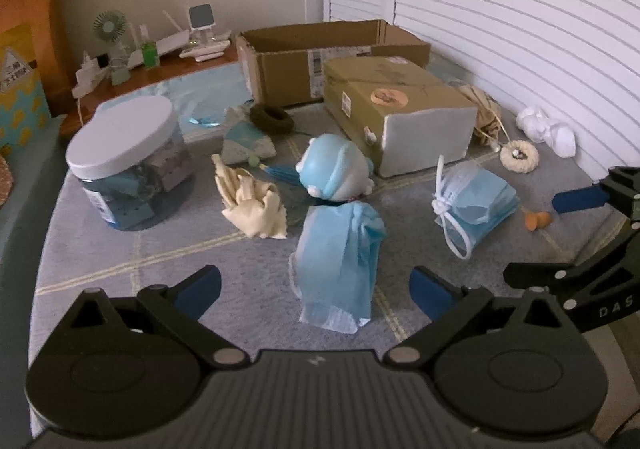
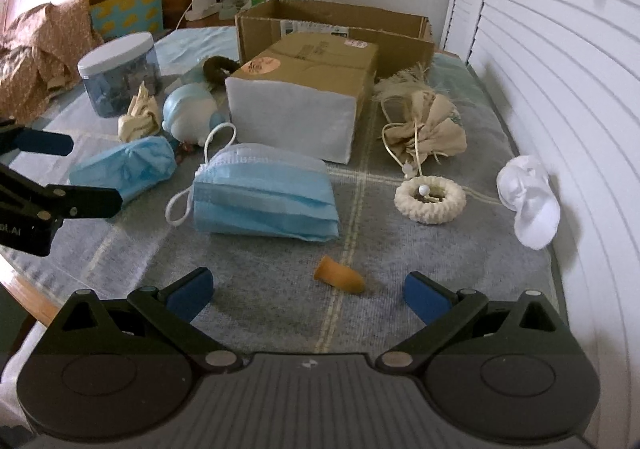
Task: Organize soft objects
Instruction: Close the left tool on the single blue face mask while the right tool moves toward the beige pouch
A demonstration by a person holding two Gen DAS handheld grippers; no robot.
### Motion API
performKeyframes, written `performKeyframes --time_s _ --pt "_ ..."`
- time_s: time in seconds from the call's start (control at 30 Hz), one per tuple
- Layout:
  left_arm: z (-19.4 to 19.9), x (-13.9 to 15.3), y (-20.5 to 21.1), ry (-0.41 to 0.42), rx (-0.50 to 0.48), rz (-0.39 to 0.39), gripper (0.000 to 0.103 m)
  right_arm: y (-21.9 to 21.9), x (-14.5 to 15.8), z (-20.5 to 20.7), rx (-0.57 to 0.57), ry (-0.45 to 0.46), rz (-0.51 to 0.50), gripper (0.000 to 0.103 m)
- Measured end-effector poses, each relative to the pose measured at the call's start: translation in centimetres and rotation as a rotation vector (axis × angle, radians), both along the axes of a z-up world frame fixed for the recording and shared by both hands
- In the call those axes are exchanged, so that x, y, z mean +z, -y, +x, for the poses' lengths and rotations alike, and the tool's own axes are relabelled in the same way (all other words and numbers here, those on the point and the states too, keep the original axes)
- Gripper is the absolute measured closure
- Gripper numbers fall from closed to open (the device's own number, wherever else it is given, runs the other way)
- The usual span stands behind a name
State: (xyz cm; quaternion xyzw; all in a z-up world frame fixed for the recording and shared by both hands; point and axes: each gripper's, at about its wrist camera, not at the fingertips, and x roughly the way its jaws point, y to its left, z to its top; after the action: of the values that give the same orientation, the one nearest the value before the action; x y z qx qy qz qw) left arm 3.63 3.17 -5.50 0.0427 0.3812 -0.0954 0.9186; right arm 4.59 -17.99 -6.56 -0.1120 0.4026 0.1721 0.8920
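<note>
Left wrist view showed the left hand-held gripper (image 1: 316, 285) spread wide and empty, a crumpled blue mask (image 1: 338, 261) lying between its fingers on the grey blanket (image 1: 160, 261). The right hand-held gripper (image 2: 308, 289) was equally wide — a small orange piece (image 2: 340, 276), possibly an earplug, lay between its fingers, in front of the folded mask stack (image 2: 264, 197) near the closed box (image 2: 296, 97).

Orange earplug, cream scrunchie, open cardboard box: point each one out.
orange earplug (image 2: 340, 276), right wrist view, middle of its body
cream scrunchie (image 2: 448, 205), right wrist view, right side of the ring
open cardboard box (image 1: 280, 73), left wrist view, front wall
</note>
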Motion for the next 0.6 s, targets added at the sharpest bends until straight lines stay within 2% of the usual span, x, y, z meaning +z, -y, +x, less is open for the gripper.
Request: performKeyframes --time_s 0.07,0.27,0.6 --pt "0.4 -0.3 0.0 -0.013 -0.007 -0.009 0.012 0.2 -0.1 0.1 0.006 0.005 0.008 0.000" --pt "1.2 -1.0 0.1 -0.045 -0.022 -0.041 0.020 0.5 -0.3 0.0 0.020 0.038 0.021 0.000" --pt "1.4 -1.0 0.6 -0.031 -0.048 -0.029 0.021 0.6 -0.2 -0.2 0.011 0.039 0.017 0.000"
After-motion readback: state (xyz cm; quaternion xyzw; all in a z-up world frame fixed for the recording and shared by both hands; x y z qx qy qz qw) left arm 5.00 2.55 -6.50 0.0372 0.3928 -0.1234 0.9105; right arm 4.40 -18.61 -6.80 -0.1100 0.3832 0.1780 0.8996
